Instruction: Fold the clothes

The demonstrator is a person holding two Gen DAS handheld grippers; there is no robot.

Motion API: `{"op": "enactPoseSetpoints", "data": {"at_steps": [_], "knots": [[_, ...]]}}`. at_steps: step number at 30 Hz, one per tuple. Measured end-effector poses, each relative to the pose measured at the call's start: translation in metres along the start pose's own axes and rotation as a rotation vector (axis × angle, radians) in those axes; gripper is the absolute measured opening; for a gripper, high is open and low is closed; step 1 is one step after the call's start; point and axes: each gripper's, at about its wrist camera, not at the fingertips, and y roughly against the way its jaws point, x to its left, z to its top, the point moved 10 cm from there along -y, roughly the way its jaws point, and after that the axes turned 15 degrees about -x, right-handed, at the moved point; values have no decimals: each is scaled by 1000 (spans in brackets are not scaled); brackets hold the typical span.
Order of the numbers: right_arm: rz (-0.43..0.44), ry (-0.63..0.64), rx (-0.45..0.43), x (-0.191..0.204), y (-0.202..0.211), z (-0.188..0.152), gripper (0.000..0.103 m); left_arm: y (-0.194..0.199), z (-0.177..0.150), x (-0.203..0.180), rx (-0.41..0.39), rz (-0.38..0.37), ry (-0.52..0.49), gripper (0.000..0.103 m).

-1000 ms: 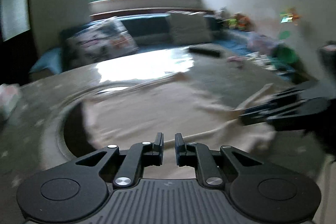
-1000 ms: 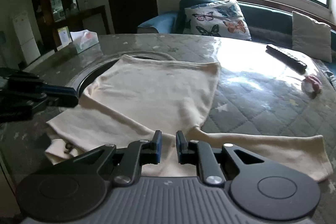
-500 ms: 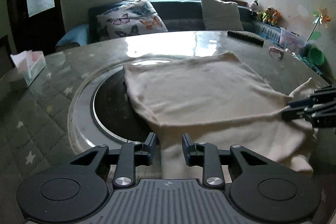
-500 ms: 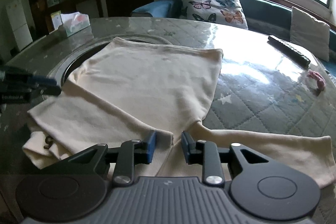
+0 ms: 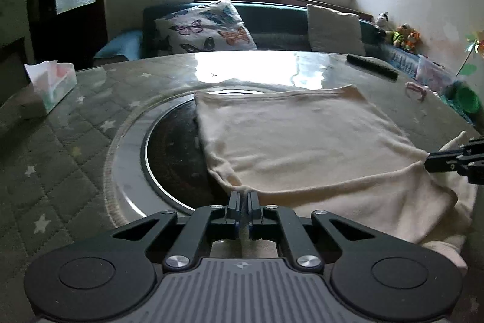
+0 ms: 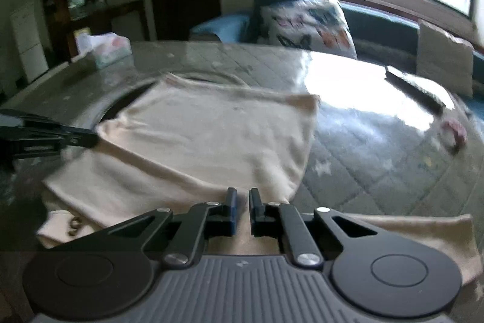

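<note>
At near edge of cream knit garment (image 5: pixel 302 141): left gripper (image 5: pixel 243 199) pinches fold; right gripper (image 6: pixel 241 197) fingers slightly parted, grip uncertain. Risk: uneven pull skews fold.

Left wrist view: sits low over the counter (image 5: pixel 75 141), just behind the left tongs (image 5: pixel 245 199), facing the window and sofa, close on the cream garment (image 5: pixel 302 141). The right tongs (image 5: pixel 447 164) enter at its right edge.

Right wrist view: same low perch behind the right tongs (image 6: pixel 242 199), angled toward the dark door and window, blurred. The left tongs (image 6: pixel 75 138) enter at its left edge.

Shared: garment, tissue box (image 5: pixel 51 87), butterfly cushion (image 5: pixel 205 29).
</note>
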Motion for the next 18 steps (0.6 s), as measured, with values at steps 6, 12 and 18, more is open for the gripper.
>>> {"op": "enactPoseSetpoints", "data": {"at_steps": [6,12,18], "knots": [[-2,22,-8,0,10,-1,10,1,2,6,7,22,5,8],[101,59,-2,28,26,-3,10,17,13,-11,-24,-21,-21,8],[91,37,0,24,37,-11,11,26,6,-53,-10,-132,-93,8]]}}
